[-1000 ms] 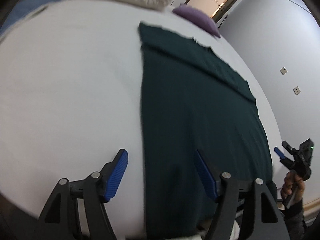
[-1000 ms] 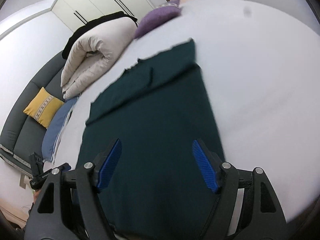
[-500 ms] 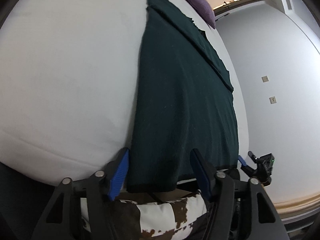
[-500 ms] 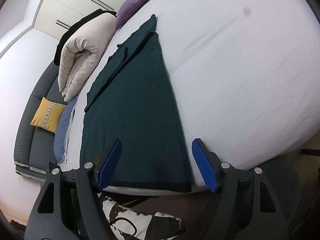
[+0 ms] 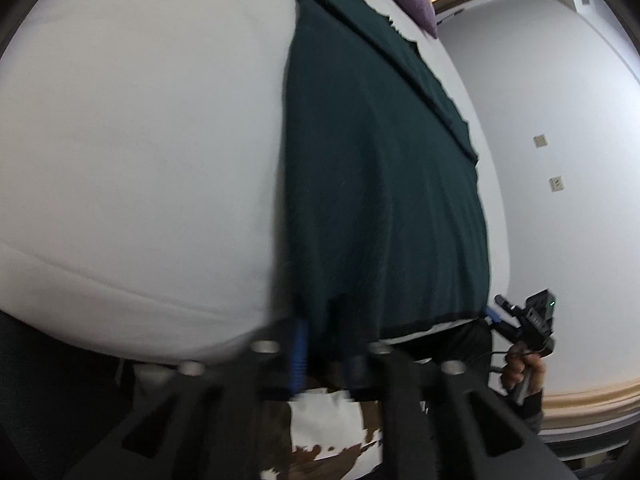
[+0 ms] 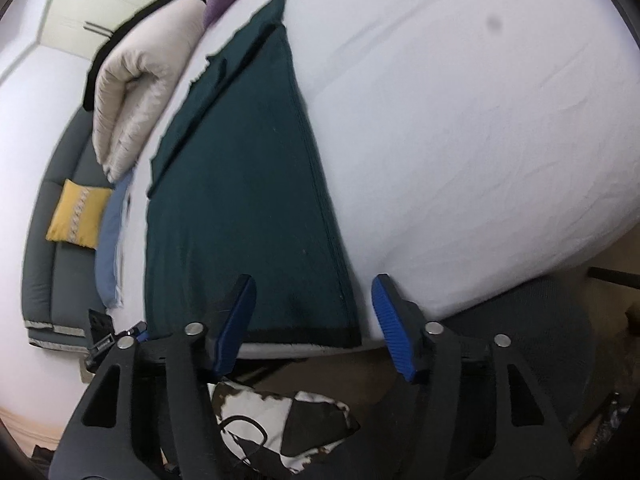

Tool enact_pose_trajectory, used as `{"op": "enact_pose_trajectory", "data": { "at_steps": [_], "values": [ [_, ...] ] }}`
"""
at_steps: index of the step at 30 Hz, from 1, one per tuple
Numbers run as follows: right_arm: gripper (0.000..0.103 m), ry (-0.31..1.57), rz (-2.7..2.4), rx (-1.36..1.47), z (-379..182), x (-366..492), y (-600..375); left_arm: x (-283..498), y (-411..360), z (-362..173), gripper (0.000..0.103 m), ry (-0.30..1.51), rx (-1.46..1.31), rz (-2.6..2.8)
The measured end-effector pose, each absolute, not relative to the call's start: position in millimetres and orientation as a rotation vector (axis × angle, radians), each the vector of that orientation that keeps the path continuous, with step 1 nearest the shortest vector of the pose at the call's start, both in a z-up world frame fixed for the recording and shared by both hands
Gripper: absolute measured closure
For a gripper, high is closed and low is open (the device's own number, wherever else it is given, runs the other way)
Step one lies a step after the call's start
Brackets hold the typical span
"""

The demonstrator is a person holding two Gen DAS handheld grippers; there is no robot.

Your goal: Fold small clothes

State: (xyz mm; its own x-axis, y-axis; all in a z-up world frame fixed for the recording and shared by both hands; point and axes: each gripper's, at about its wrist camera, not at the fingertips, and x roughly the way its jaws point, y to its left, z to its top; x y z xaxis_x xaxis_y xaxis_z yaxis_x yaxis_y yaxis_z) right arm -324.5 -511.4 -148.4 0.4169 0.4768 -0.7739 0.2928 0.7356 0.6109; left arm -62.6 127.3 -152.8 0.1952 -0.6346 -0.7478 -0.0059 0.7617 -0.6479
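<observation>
A: 2 claws at the near hem. I've got the left gripper [image 5: 324,344] pinched on the dark green garment [image 5: 380,168], flat on the white bed [image 5: 140,140].

B: Right gripper [image 6: 312,312]?

A: Closing, hem corner between, not yet gripped. Soft, light knit; hold corners.

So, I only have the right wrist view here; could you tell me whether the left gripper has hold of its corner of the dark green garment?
Observer: Yes, the left gripper is shut on the garment's near left corner, at the bed's edge.
Operator: Thank you. Is the cloth bunched there?
Observer: Slightly; the hem dips toward the jaws there, while the rest lies flat.
Operator: And my right gripper from that side?
Observer: The right gripper sits at the near right corner, jaws closing around it but not yet pinching, with the hand gripping its handle.
</observation>
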Motion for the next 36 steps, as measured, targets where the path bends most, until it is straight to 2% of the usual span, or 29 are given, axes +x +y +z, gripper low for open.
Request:
{"op": "enact_pose_trajectory", "data": {
  "at_steps": [4,9,12,15,17,19,25,36],
  "values": [
    [0.056,1.198,0.125,0.783,-152.3,-324.0,-512.0,-65.0,130.2,-153.5,0.096,1.301,-0.609,-0.475],
    [0.059,1.225,0.133,0.769,-154.2,-319.0,-507.7,-67.7,134.0,-149.7,0.096,1.282,-0.608,-0.477],
    [0.069,1.239,0.139,0.783,-158.0,-320.5,-507.5,-70.2,141.9,-147.5,0.096,1.269,-0.623,-0.475],
    [0.074,1.238,0.156,0.809,-160.3,-322.9,-506.7,-72.3,146.7,-146.0,0.096,1.258,-0.643,-0.472],
    [0.082,1.240,0.155,0.816,-162.1,-324.7,-508.0,-73.2,147.7,-143.8,0.096,1.250,-0.649,-0.474],
    [0.093,1.235,0.154,0.825,-162.8,-325.8,-508.4,-73.7,148.8,-140.8,0.096,1.241,-0.652,-0.476],
    [0.096,1.177,0.191,0.824,-147.9,-328.9,-506.2,-74.7,161.1,-125.0,0.097,1.174,-0.763,-0.504],
    [0.096,0.924,0.333,0.941,-70.0,-277.2,-508.2,-41.0,181.3,-60.3,0.097,0.909,-1.038,-0.590]
  ]
}}
